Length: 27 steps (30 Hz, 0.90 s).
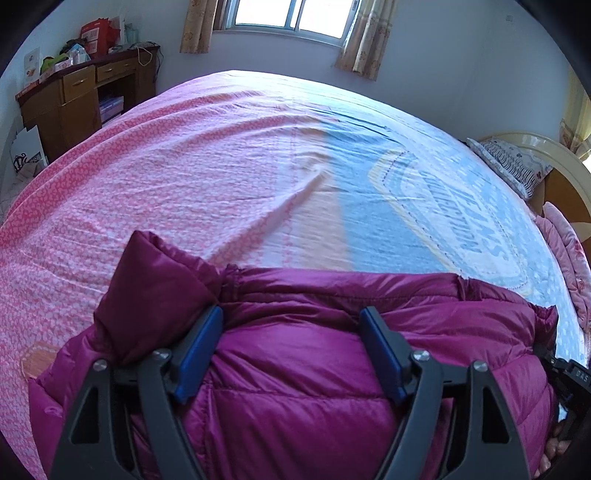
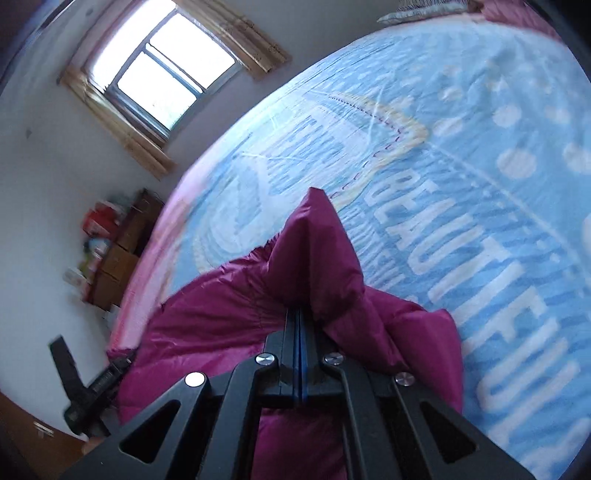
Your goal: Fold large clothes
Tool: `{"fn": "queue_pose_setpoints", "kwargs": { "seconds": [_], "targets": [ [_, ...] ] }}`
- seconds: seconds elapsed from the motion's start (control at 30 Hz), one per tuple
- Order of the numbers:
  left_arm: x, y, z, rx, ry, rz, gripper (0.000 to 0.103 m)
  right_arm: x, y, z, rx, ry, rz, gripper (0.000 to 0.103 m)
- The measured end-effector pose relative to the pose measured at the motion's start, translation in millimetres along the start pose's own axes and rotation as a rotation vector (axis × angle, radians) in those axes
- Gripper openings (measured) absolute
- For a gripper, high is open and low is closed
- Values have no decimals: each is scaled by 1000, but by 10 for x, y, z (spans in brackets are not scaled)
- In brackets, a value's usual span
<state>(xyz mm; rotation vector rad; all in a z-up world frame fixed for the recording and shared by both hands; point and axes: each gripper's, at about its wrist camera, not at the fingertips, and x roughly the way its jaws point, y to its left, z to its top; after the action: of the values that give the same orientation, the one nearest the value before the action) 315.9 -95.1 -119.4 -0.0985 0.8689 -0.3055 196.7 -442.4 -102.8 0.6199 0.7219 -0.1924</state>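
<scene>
A magenta puffer jacket (image 1: 314,354) lies on the bed near its front edge. My left gripper (image 1: 291,314) is open, its blue pads (image 1: 199,354) spread over the jacket's padded body, with a folded sleeve or corner beside the left pad. My right gripper (image 2: 298,314) is shut on a fold of the jacket (image 2: 317,251), which stands up in a peak above the closed jaws. The right gripper also shows at the jacket's right edge in the left wrist view (image 1: 565,373).
The bed has a pink patterned sheet (image 1: 147,177) on the left and a blue printed sheet (image 1: 443,192) on the right. A pillow (image 1: 506,162) lies at the headboard. A wooden desk (image 1: 77,96) with clutter stands by the wall, under a window (image 1: 291,14).
</scene>
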Motion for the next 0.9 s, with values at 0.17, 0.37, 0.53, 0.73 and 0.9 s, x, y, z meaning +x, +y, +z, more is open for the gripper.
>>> {"fn": "queue_pose_setpoints", "kwargs": {
  "seconds": [0.17, 0.37, 0.53, 0.73, 0.9],
  "targets": [
    [9, -9, -6, 6, 1, 9, 79, -589, 771, -262, -243, -137, -51, 5],
    [6, -26, -13, 13, 1, 23, 79, -344, 1599, -687, -375, -20, 27, 5],
    [9, -35, -14, 20, 3, 35, 79, 72, 1707, -1041, -405, 36, 45, 5],
    [19, -53, -9, 29, 6, 49, 79, 225, 1577, -1125, -417, 15, 76, 2],
    [35, -82, 36, 66, 56, 58, 80, 304, 1411, -1042, -338, 48, 149, 0]
  ]
}}
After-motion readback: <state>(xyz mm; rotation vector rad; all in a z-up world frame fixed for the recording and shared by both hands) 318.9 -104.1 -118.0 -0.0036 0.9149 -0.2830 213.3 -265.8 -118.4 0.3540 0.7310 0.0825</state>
